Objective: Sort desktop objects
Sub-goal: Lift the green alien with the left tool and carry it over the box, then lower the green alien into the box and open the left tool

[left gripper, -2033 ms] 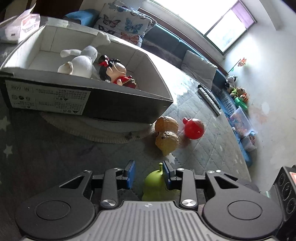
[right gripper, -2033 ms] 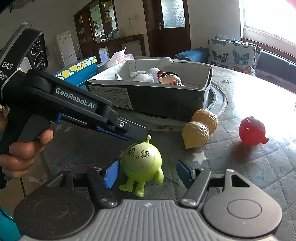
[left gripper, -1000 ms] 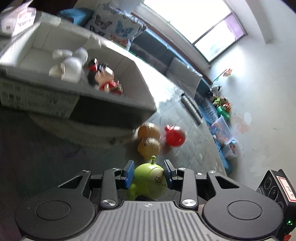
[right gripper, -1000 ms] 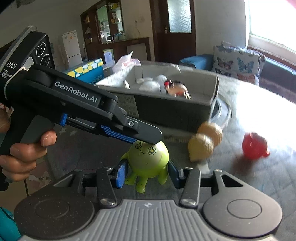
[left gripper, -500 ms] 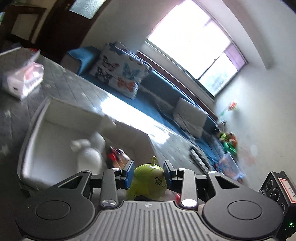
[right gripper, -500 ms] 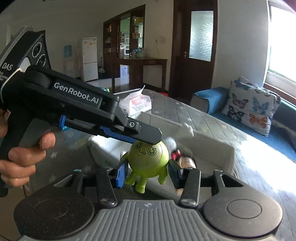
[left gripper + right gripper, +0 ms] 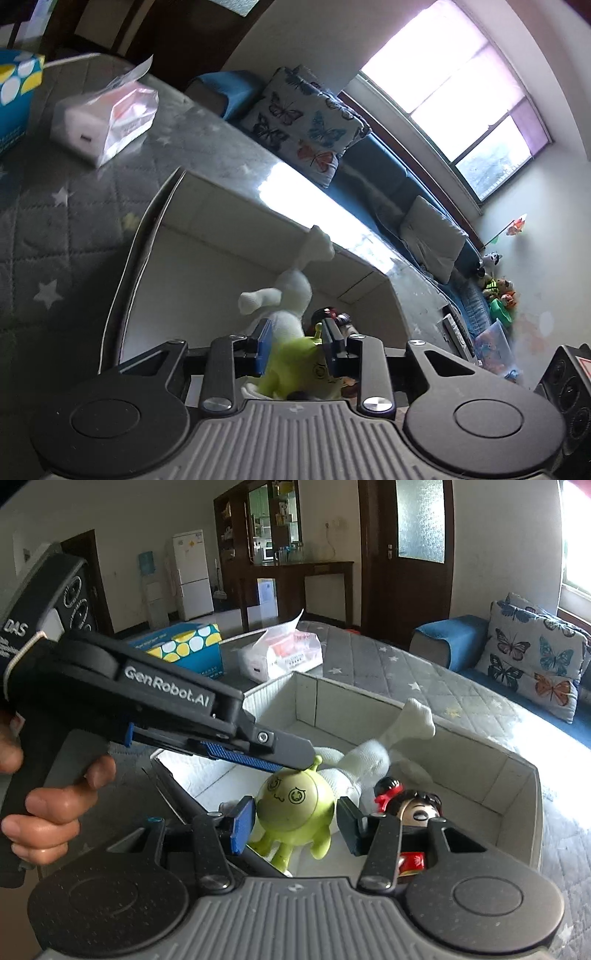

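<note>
Green toy over the open box

We held the green toy (image 7: 295, 801) above the box (image 7: 517, 775); our right gripper (image 7: 295, 827) clamped its sides, while our left gripper (image 7: 297, 341) was closing on its head beside the white doll (image 7: 369, 764).

left gripper (image 7: 296, 345) jaws closing on green toy (image 7: 295, 363) | above cardboard box (image 7: 207, 236)
</note>
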Demonstrator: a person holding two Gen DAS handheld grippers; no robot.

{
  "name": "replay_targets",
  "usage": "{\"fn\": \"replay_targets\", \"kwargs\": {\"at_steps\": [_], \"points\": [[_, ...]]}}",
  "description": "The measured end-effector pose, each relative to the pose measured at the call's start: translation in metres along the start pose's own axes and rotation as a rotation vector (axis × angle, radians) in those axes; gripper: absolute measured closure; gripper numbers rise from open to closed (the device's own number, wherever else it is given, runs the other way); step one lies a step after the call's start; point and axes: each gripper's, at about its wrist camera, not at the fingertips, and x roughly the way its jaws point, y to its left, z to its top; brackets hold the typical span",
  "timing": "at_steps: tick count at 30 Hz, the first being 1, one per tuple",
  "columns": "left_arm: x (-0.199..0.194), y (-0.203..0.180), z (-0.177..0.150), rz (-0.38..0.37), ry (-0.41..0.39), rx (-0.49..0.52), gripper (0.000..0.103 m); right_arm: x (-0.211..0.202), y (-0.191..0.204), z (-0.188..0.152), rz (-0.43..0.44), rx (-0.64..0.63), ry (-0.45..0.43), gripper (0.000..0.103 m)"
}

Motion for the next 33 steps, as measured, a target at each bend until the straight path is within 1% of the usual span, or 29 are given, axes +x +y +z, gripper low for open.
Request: {"fn": "replay_targets", "kwargs": {"at_steps": [5, 7, 11, 17, 20, 23, 28, 33], "points": [[-0.006, -0.001, -0.003, 0.019, -0.010, 0.006, 0.071, -0.009, 0.001, -0.006, -0.007, 0.023, -0.015, 0.053], [-0.008, -0.003, -0.006, 0.013, -0.010, 0.009, 0.071, -0.016, 0.001, -0.009, -0.011, 0.031, -0.028, 0.053], [-0.010, -0.004, -0.011, 0.003, -0.006, -0.004, 0.070, -0.030, 0.002, -0.014, -0.035, 0.043, -0.050, 0.048], [-0.012, -0.011, -0.015, 0.004, 0.004, -0.004, 0.070, -0.060, 0.001, -0.030, -0.071, 0.064, -0.085, 0.047], [-0.010, -0.015, -0.018, 0.004, 0.010, 0.005, 0.070, -0.072, -0.001, -0.040, -0.089, 0.081, -0.096, 0.043], [-0.010, -0.019, -0.020, 0.003, 0.015, 0.006, 0.070, -0.086, -0.002, -0.050, -0.105, 0.094, -0.102, 0.043], [-0.005, -0.027, -0.023, 0.033, 0.014, 0.063, 0.070, -0.104, -0.003, -0.070, -0.127, 0.128, -0.109, 0.043], [0.004, -0.035, -0.024, 0.050, 0.037, 0.080, 0.071, -0.115, -0.007, -0.087, -0.147, 0.165, -0.103, 0.043]]}}
